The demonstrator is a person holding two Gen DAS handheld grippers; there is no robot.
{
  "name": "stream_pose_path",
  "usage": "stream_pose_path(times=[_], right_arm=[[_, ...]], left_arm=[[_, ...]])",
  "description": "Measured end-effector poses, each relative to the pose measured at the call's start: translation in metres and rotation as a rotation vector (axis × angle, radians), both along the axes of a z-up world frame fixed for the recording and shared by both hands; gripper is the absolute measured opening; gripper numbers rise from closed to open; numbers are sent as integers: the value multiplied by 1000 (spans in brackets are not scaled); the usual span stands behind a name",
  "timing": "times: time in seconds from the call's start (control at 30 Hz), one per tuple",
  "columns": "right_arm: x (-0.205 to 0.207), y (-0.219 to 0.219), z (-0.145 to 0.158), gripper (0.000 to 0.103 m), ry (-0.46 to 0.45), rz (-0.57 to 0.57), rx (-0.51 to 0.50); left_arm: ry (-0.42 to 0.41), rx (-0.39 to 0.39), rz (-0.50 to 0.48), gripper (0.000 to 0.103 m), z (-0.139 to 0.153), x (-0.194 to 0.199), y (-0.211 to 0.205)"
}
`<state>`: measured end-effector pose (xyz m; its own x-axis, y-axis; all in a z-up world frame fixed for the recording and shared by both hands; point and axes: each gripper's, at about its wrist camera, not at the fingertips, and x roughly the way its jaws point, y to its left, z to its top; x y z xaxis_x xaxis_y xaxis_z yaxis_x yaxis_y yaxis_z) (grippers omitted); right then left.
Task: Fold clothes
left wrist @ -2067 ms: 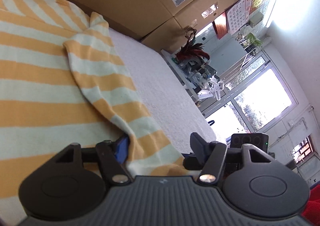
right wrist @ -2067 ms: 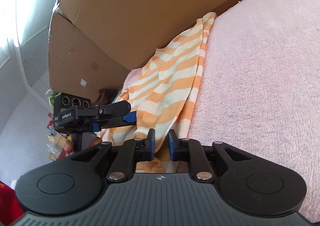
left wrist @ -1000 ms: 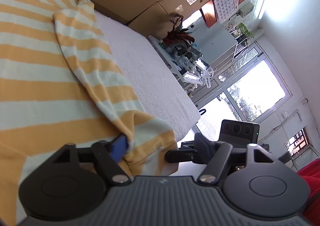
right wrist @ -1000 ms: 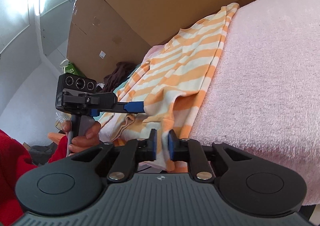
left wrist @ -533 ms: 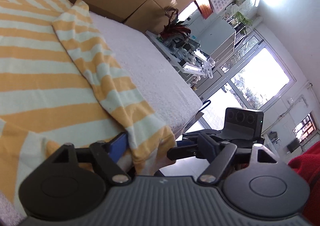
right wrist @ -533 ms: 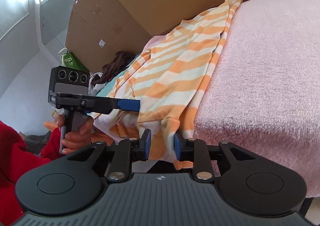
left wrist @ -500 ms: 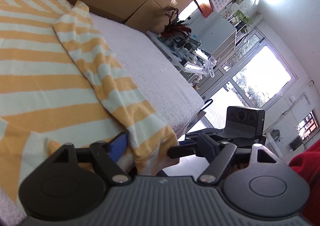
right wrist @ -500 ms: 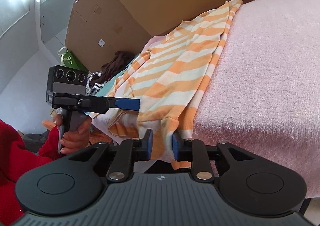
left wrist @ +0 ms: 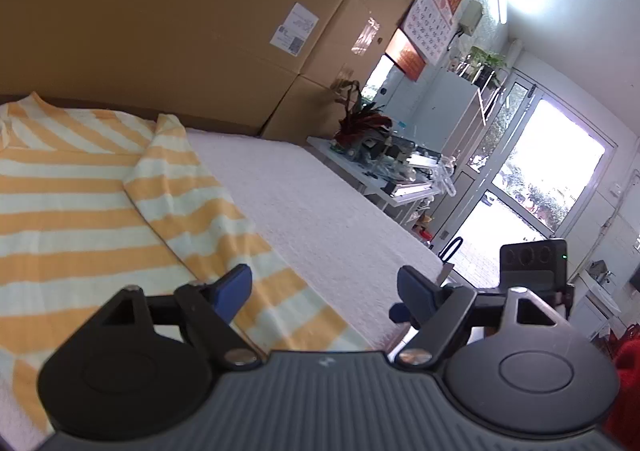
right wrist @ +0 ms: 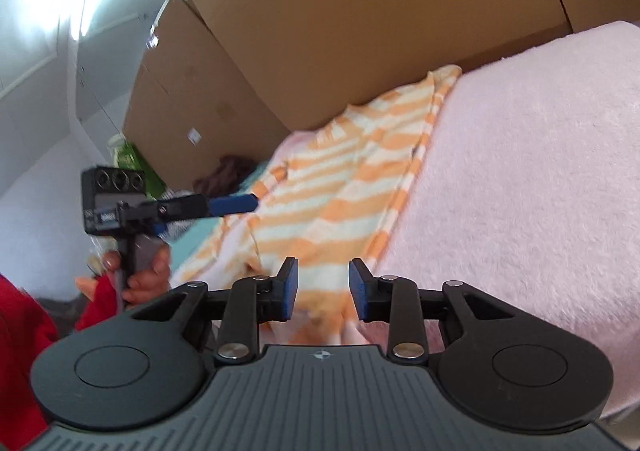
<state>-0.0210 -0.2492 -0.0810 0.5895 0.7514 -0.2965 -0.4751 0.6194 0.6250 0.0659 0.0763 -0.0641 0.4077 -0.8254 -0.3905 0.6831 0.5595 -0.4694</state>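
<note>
Left-wrist and right-wrist views, taken together. Behind everything stands a wall of cardboard boxes (left wrist: 200, 23), which we meet at the far end of both grippers' lines of sight. In front of it lies the pale pink towelling surface (right wrist: 520, 191), which fills the ground ahead and to the right of the right gripper (right wrist: 323, 289) and reaches ahead and to the right of the left gripper (left wrist: 324, 291) as well.

On that surface we find the striped garment (left wrist: 80, 219), banded in orange and cream. It lies spread flat ahead and to the left of the left gripper, with one long side part, a sleeve or folded edge, laid diagonally over the body and running down toward the gripper's left finger. From the right gripper it stretches straight ahead toward the boxes, and its near end hangs over the table edge directly beneath the fingertips; the cloth is blurred there.

The left gripper's jaws stand wide and are opening; the blue pads press on nothing, and the cloth lies below and beyond them. The right gripper's jaws stand narrowly apart and are also opening, with striped cloth visible through the gap but neither pad touching it.

To the left of the right gripper, a hand (right wrist: 140, 271) with a red sleeve (right wrist: 24, 331) grips the left gripper's handle. Far right of the left gripper we note a cluttered white table (left wrist: 384, 175) and a bright glass door (left wrist: 532, 191).
</note>
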Motion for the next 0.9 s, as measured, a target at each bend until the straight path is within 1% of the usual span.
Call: stream_pose_path(times=[0.1,0.17,0.2,0.3,0.33,0.4,0.43,0.47,0.53,0.6,0.67,0.73,0.77,0.83,0.87,0.9], right_arm=[[14,22,-9,31,15,26,-23],[21,34,-16,30,36,34,-54],[22,33,-20,27,39,27,-53],[17,26,-23,21,25,16,-57],[16,25,-22,16,19,17,-63],[15,25,-22,16,6,21,-74],[14,25,-22,16,0,23,-80],[14,25,-22,16,-6,25,-85],[18,26,-18,18,1,36,-94],[24,28,-14,23,-7,32,-83],[34,32,-10,23,-32,19,-75],[44,42,-8,23,-31,-4,-93],[47,45,-8,23,-30,-15,-113],[54,52,-10,21,-30,-38,-160],[55,52,-10,18,-29,-46,-168],[56,52,-11,19,-28,-51,-170]], left_arm=[[67,71,20,60,-20,47,-24],[75,154,56,53,-29,71,-32],[64,191,73,44,-32,81,-35],[22,264,82,44,-30,103,-32],[1,297,102,44,-29,109,-31],[-57,375,152,43,-23,121,-31],[-79,392,173,44,-20,125,-31],[-93,390,181,48,-17,127,-32],[-116,357,171,51,-10,130,-34],[-139,329,156,63,-7,133,-41],[-150,351,155,63,-12,140,-51],[-122,408,161,61,-24,152,-59],[-130,418,164,58,-28,156,-61],[-149,421,157,59,-29,160,-58],[-151,431,158,60,-27,162,-58],[-159,435,164,59,-24,163,-59]])
